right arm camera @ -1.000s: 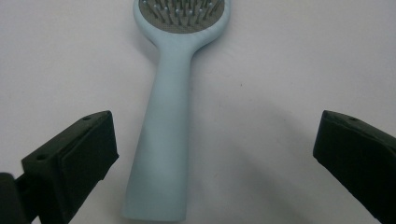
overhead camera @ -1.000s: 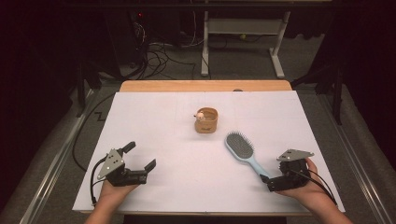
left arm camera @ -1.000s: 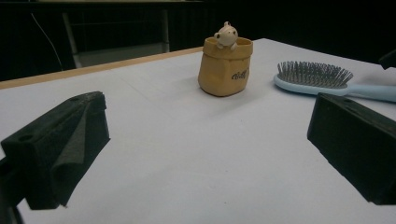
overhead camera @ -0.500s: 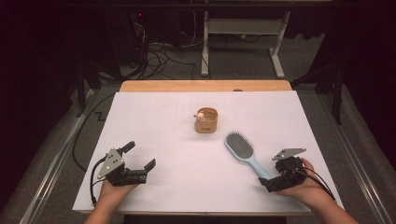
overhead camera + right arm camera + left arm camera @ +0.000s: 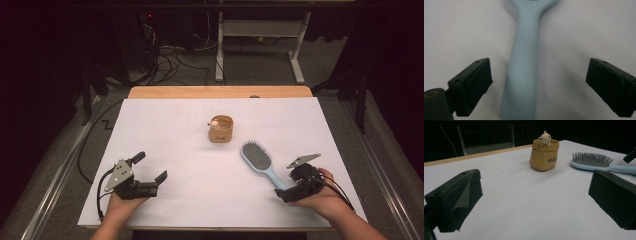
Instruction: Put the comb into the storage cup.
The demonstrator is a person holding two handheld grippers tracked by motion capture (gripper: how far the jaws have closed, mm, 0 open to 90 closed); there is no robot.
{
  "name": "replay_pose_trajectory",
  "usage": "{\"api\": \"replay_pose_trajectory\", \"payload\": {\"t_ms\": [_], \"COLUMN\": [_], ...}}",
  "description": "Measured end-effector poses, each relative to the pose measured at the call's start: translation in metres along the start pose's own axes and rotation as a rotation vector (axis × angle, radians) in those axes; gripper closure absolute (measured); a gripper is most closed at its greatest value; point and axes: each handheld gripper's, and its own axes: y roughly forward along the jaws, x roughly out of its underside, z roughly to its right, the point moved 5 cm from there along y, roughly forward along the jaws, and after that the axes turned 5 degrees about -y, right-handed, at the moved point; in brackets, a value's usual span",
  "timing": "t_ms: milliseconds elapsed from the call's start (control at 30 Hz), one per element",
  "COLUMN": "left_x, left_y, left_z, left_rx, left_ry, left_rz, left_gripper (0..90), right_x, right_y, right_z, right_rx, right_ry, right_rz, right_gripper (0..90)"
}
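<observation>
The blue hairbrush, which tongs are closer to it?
Right. The right tongs straddle the hairbrush handle, closing, not yet touching. The left tongs sit far across the table.

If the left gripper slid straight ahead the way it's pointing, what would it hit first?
Probably the tan pouch-shaped cup, which sits ahead between the open jaws of the left gripper; the hairbrush lies off to one side, though depth is uncertain.
</observation>
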Motion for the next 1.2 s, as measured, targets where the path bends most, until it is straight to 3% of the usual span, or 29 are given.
{"api": "replay_pose_trajectory", "payload": {"t_ms": [200,267,400,600,1200], "left_x": [0.0,0.0,0.001,0.001,0.003], "left_y": [0.001,0.002,0.002,0.002,0.003], "left_z": [0.001,0.002,0.004,0.004,0.007], "left_rx": [0.007,0.007,0.014,0.016,0.033], "left_ry": [0.008,0.014,0.02,0.019,0.029], "left_rz": [-0.014,-0.017,-0.024,-0.024,-0.037], "left_gripper": [0.2,0.2,0.2,0.2,0.2], "right_x": [-0.008,-0.009,-0.02,-0.035,-0.067], "right_y": [-0.001,-0.001,0.002,0.006,0.027], "right_z": [0.0,0.0,0.0,-0.003,-0.003], "right_rx": [-0.008,-0.009,-0.019,-0.039,-0.075], "right_ry": [-0.047,-0.039,-0.071,-0.087,-0.107], "right_rz": [-0.064,-0.072,-0.101,-0.11,-0.165], "right_gripper": [14.0,13.3,4.1,0.4,0.3]}}
